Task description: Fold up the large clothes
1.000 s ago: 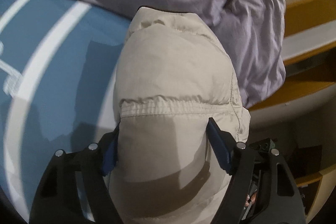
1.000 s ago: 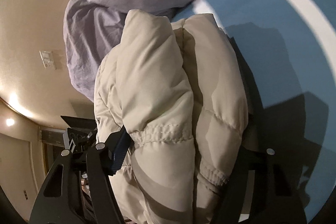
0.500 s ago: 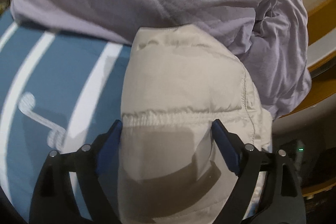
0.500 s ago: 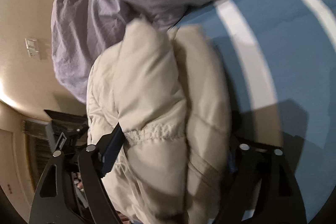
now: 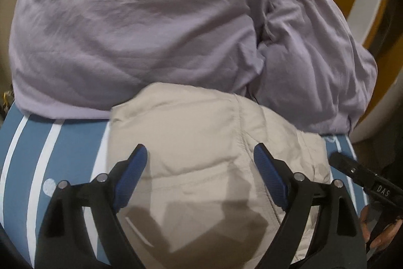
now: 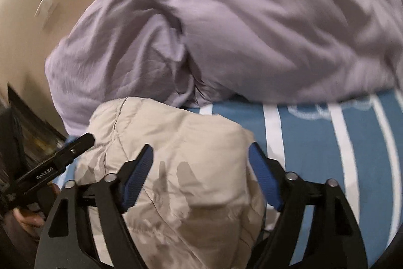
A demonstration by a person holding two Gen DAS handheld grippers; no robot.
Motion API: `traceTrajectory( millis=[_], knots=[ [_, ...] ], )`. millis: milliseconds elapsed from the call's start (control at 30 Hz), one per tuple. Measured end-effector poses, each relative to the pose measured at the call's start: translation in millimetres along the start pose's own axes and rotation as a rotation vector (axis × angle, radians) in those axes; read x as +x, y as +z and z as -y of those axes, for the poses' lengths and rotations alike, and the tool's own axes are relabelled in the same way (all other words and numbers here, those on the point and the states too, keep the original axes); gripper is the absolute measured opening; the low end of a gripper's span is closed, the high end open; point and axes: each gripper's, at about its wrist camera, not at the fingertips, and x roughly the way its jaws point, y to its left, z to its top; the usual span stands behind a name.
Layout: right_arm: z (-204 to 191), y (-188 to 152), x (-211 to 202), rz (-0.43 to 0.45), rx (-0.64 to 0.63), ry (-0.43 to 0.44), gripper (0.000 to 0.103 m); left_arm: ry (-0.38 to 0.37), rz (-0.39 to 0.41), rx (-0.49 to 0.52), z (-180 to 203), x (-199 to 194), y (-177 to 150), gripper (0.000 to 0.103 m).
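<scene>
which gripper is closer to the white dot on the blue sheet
Left. The left gripper sits right beside the white dot; the right gripper is across the beige jacket.

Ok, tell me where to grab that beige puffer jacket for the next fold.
Probably take the puffer jacket by its near quilted edge, coming from the side facing both cameras. The far end butts against the lilac bedding, leaving no room there. The left gripper and right gripper already straddle the near panel, open.

Item: beige puffer jacket point(image 5: 201, 143) | State: bundled, quilted | Position: between both claws' spread fingers, on striped blue bedding.
</scene>
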Motion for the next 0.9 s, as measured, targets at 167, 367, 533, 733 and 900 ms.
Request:
traceTrajectory(
  millis=[167,367,533,733,900],
  knots=[
    [-13.8,-2.7,13.2,0.026,-0.067,-0.039,0.067,0.043,0.004,0.054,9.1,11.1,-7.2,0.086],
    [-11.4,-15.1,32.1,0.021,-0.095,-0.087,0.065,0.053,0.015,0.092,11.0,19.1,-14.6,0.088],
    [-7.1,-25.4,44.7,0.021,-0.094,-0.095,0.066,0.06,0.023,0.113,13.2,27.4,-19.2,0.09],
    [-2.7,-31.7,53.6,0.022,-0.092,-0.099,0.066,0.066,0.025,0.121,13.8,35.2,-21.9,0.092],
    [-1.8,-34.4,55.8,0.022,-0.089,-0.109,0.066,0.08,0.028,0.135,15.7,38.2,-24.2,0.092]
  ],
)
